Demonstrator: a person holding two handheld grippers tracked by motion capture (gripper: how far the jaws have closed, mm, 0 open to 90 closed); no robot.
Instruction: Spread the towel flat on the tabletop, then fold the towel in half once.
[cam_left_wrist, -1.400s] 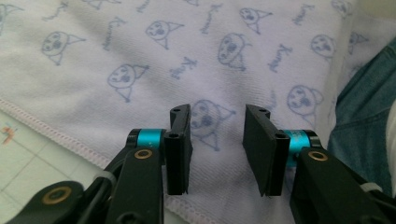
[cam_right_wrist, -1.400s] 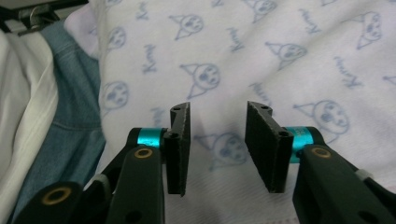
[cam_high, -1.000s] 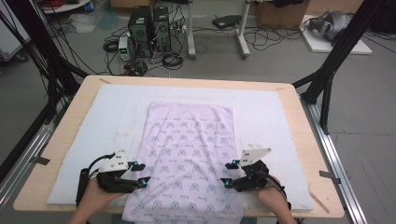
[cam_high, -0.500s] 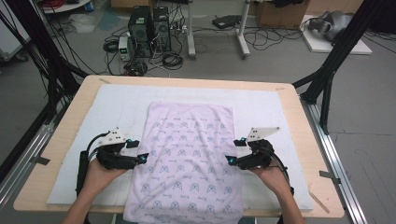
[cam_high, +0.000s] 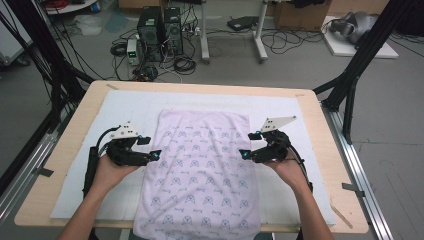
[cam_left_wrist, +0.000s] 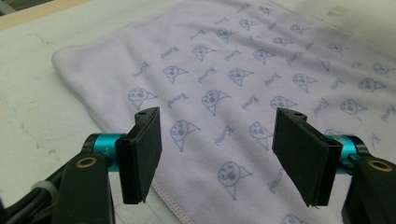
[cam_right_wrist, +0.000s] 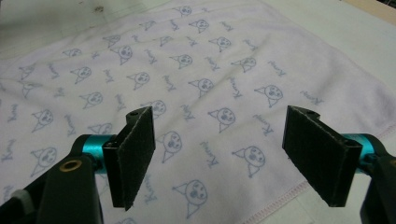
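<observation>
Pink printed towel (cam_high: 202, 170) lay flat, and I judged it soft, light and limp. Left gripper (cam_high: 148, 148) and right gripper (cam_high: 248, 144) had just been opening; jaws stood apart, nothing between them. I'd pinch the hemmed left and right side edges.

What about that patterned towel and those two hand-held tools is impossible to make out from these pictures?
- The towel: in the high view its near edge hangs past the table front and is cut off by the picture's bottom edge.
- The printed words between the little faces: too small in the high view, blurred in both gripper views.
- The left gripper and right gripper: their bodies are cut off by the bottom edge of their own views.
</observation>
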